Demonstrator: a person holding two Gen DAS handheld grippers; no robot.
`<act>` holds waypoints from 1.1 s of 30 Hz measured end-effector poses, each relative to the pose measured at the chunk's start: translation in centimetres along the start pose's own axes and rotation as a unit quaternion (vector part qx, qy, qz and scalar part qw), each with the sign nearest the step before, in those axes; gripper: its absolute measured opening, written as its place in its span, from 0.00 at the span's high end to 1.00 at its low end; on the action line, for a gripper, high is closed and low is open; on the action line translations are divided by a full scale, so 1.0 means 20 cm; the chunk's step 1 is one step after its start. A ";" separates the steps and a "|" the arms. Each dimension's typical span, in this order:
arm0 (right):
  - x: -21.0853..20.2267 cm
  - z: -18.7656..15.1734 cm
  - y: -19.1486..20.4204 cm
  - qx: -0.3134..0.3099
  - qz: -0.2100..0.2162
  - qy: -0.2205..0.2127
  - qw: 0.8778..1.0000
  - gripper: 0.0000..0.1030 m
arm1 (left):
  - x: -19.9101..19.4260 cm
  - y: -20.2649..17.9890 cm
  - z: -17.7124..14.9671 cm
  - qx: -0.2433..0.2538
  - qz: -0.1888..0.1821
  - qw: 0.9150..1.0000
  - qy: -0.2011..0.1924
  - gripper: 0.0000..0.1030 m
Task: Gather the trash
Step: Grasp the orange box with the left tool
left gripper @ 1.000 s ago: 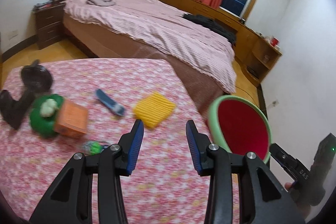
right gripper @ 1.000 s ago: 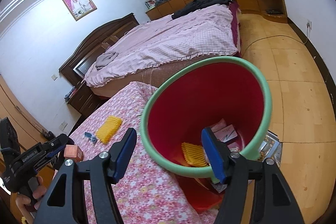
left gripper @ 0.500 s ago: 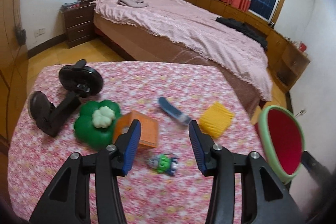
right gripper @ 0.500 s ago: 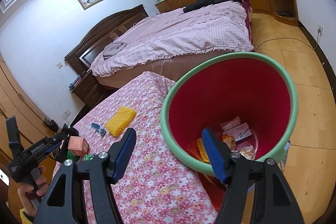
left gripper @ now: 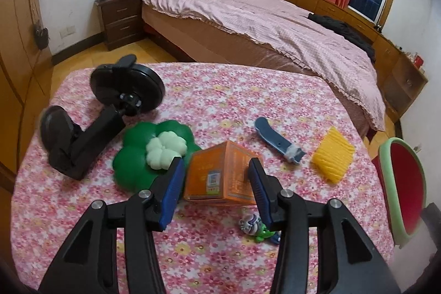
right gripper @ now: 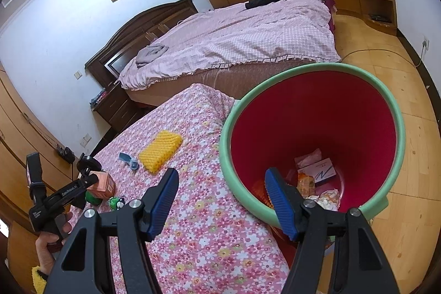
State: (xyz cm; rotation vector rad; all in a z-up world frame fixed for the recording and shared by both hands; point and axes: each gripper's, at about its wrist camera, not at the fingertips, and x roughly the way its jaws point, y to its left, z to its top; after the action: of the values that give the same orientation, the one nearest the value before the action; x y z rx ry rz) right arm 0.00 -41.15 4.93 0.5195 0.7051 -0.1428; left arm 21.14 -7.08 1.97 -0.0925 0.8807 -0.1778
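An orange carton (left gripper: pixel 220 178) lies on the flowered table (left gripper: pixel 220 90), between the fingers of my open left gripper (left gripper: pixel 215 178), which do not touch it. It also shows in the right wrist view (right gripper: pixel 103 182). A yellow sponge (left gripper: pixel 332 156), a blue wrapper (left gripper: pixel 278 141) and a small green toy (left gripper: pixel 257 226) lie near it. My right gripper (right gripper: pixel 220 197) is open and empty, at the table's edge by the red bin with a green rim (right gripper: pixel 314 139). The bin holds several pieces of trash (right gripper: pixel 317 172).
A green flower-shaped toy (left gripper: pixel 137 156) sits left of the carton. A black phone stand (left gripper: pixel 110 106) lies at the far left. A bed (left gripper: pixel 261 24) stands beyond the table. The bin (left gripper: pixel 399 189) hangs off the table's right edge.
My left gripper has swung left and down from the bin toward the orange carton, which now sits between its fingers. My right gripper has drifted a little away from the bin.
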 end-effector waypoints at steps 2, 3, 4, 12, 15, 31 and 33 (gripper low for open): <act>0.00 0.00 0.00 -0.001 0.000 0.001 1.000 0.34 | 0.01 0.00 0.00 -0.003 -0.004 1.000 0.003 0.53; 0.01 0.00 0.01 -0.002 0.000 0.003 1.000 0.34 | 0.01 -0.01 -0.01 -0.003 -0.005 1.000 0.004 0.53; 0.01 -0.01 0.01 -0.002 0.001 0.003 1.000 0.34 | 0.02 -0.02 -0.01 -0.001 -0.005 1.000 0.006 0.53; 0.01 -0.01 0.02 -0.002 0.001 0.006 1.000 0.34 | 0.02 -0.06 -0.04 0.009 0.006 1.000 -0.005 0.51; 0.02 -0.01 0.02 -0.002 0.002 0.007 1.000 0.34 | 0.01 -0.08 -0.06 0.012 -0.011 1.000 -0.009 0.51; 0.06 -0.04 0.02 -0.002 0.006 0.015 1.000 0.34 | -0.01 -0.16 -0.04 0.026 -0.051 0.997 -0.051 0.50; 0.06 -0.04 0.02 -0.001 0.006 0.015 1.000 0.34 | -0.04 -0.17 -0.04 0.029 -0.077 0.995 -0.054 0.50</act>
State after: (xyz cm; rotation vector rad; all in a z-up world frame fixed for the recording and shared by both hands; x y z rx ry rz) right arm 0.61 -40.38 3.70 0.5243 0.7317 -0.1239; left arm 19.64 -10.24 2.47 -0.1156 0.7607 -0.3392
